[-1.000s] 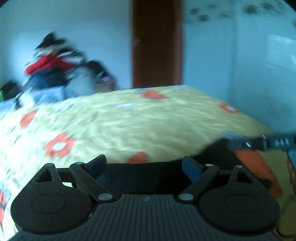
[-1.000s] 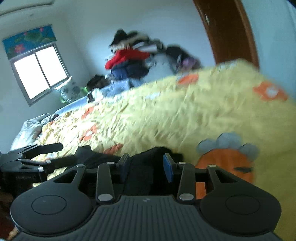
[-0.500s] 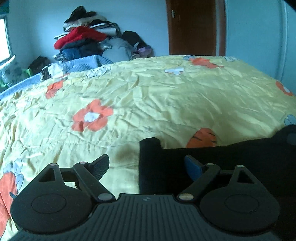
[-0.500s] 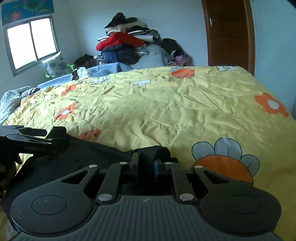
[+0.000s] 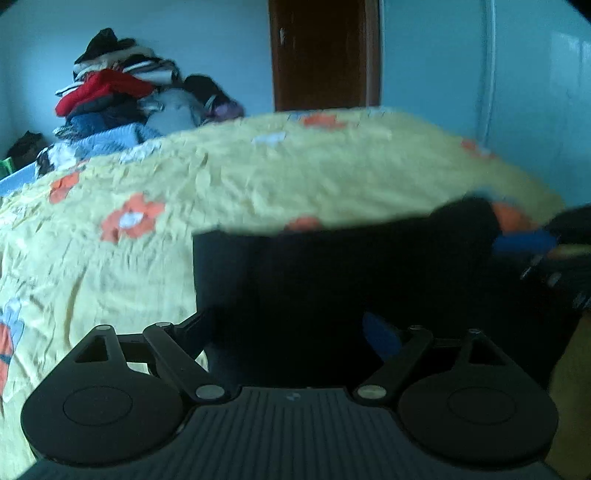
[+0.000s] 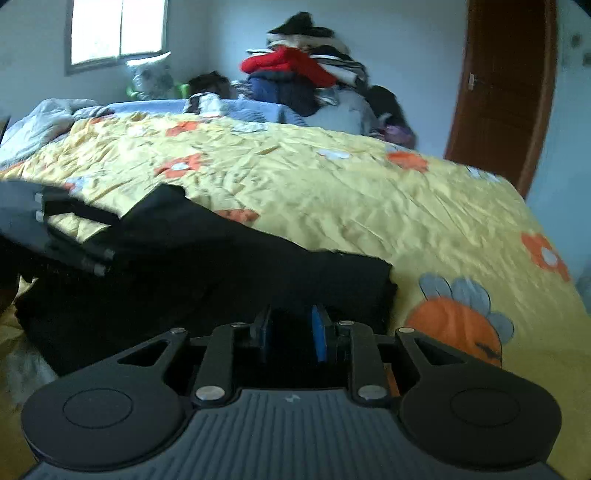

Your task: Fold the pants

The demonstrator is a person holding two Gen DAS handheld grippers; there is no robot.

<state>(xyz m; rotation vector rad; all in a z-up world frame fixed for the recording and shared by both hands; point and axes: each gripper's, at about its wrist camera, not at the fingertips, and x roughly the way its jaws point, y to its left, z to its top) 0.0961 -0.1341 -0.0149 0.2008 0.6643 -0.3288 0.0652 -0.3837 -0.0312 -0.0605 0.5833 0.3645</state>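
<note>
Black pants (image 5: 332, 280) lie on the near edge of a yellow flowered bedspread (image 5: 258, 177). My left gripper (image 5: 291, 328) is open, its fingers wide apart over the pants' left edge. The right gripper shows at the far right of this view (image 5: 546, 251). In the right wrist view the pants (image 6: 229, 266) spread to the left in front of my right gripper (image 6: 291, 332), whose blue pads stand a little apart with dark cloth between them. The left gripper (image 6: 62, 232) shows at the left edge, against the pants.
A pile of clothes (image 5: 122, 96) sits at the far side of the bed (image 6: 303, 66). A brown door (image 5: 325, 55) stands beyond. A window (image 6: 118, 29) is at the far left wall. Grey bedding (image 6: 40, 122) lies left.
Both grippers have moved over the bed and the views are blurred. The right gripper's pads, pinched on cloth half a second ago, now stand slightly apart. The left gripper stays open.
</note>
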